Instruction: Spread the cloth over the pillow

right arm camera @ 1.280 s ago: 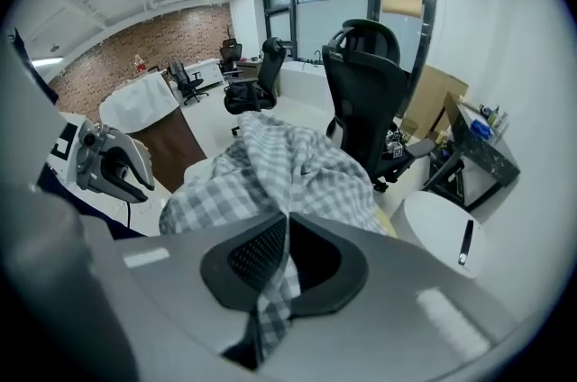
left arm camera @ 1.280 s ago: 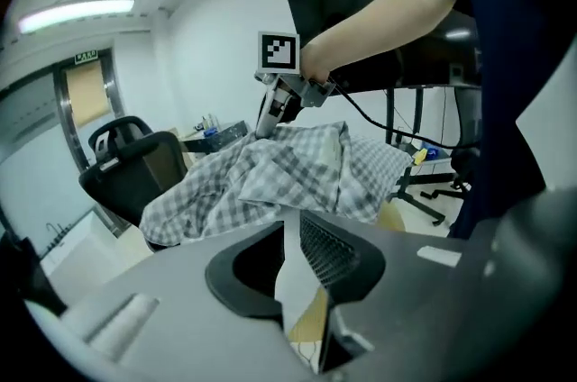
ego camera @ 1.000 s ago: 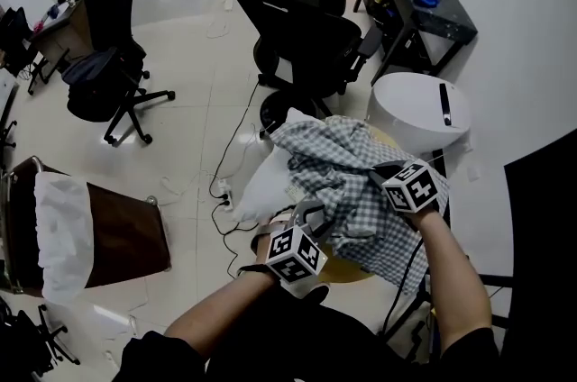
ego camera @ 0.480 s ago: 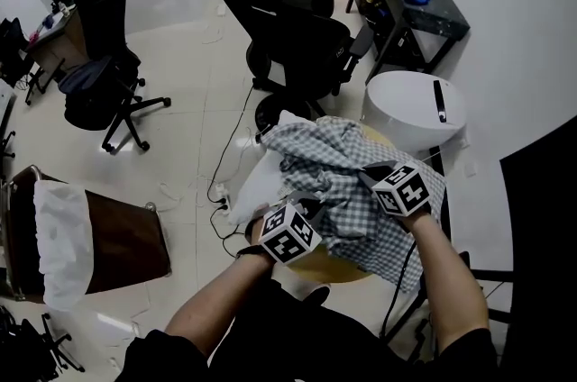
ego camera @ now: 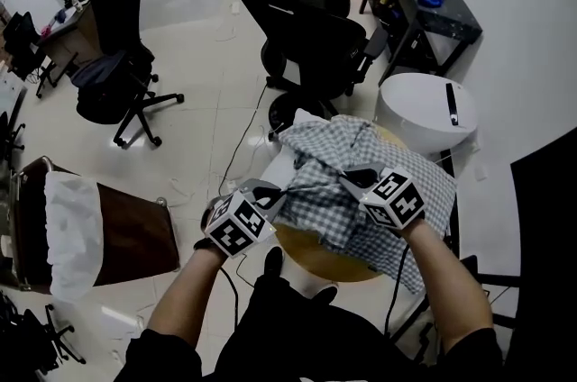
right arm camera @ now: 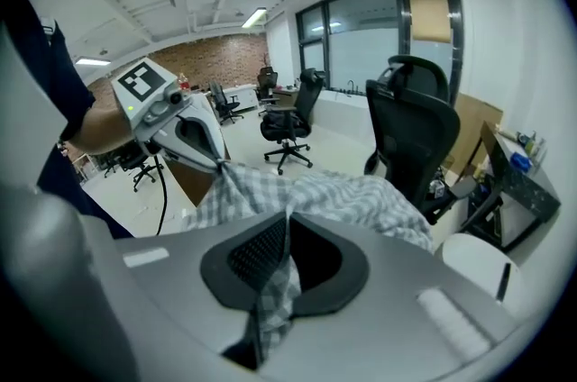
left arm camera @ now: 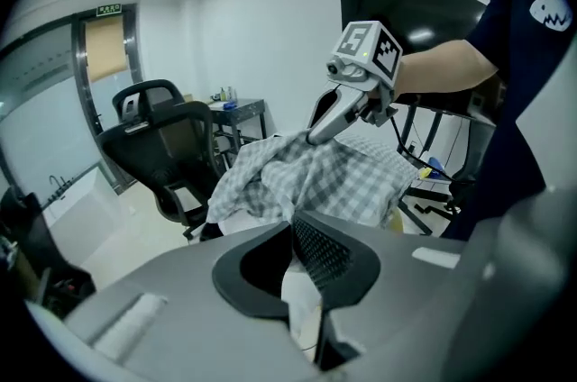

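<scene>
A grey-and-white checked cloth (ego camera: 379, 164) lies bunched over a white pillow (ego camera: 290, 157) on a round wooden table (ego camera: 315, 256). My left gripper (ego camera: 273, 191) is shut on a pulled-out corner of the cloth at the table's left side. The right gripper view shows that corner pinched at the left gripper's tip (right arm camera: 219, 162). My right gripper (ego camera: 347, 177) is shut on a fold of the cloth near its middle. Checked fabric (right arm camera: 270, 281) hangs between the right jaws (right arm camera: 287, 222). In the left gripper view the left gripper (left arm camera: 293, 227) is closed, with the cloth (left arm camera: 315, 177) ahead of it.
A black office chair (ego camera: 315, 29) stands just behind the table. A white round stand (ego camera: 419, 110) and a black desk (ego camera: 424, 2) are at the right. Cables (ego camera: 230, 177) run on the floor at the left, near a brown bin (ego camera: 117, 236).
The left gripper's jaws closed on the cloth's corner and it moved left, drawing the corner out past the pillow. The right gripper shifted slightly, still holding the cloth.
</scene>
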A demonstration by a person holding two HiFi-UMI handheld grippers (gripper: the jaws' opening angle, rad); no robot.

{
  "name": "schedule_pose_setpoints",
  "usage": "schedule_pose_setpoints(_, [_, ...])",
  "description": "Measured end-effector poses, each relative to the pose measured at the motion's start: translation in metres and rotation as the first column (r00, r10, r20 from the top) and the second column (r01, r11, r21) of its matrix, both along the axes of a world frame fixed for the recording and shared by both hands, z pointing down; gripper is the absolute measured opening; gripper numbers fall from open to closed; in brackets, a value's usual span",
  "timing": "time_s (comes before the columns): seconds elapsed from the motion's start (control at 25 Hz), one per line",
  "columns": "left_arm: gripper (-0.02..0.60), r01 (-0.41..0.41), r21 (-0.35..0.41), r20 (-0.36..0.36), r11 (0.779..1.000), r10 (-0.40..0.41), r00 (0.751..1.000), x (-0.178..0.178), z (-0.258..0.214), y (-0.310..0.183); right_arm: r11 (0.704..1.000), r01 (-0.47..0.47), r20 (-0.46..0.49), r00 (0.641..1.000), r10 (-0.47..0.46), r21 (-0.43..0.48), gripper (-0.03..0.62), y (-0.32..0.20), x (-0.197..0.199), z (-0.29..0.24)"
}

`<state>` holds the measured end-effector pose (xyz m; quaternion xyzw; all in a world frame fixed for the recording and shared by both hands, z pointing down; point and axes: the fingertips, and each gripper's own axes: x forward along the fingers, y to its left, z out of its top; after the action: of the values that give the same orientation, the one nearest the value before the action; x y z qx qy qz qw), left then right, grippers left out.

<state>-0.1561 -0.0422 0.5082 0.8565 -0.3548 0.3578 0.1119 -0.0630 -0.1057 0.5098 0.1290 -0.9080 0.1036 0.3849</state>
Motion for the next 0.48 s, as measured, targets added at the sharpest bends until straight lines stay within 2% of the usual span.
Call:
schedule_pose_setpoints(0.24, [0.000, 0.107, -0.030, 0.051, 0.994, -0.105, 0.993, -0.076, 0.009, 0.006, 0.993, 0.117, 0.057, 0.991, -0.118, 0.018, 0.021, 0.028, -0.064, -0.002])
schedule_pose_setpoints(0.48, [0.000, 0.146, -0.123, 0.124, 0.982, -0.131, 0.984, -0.129, 0.046, 0.018, 0.976, 0.216, 0.040, 0.976, -0.215, -0.012, 0.066, 0.043, -0.091, 0.009])
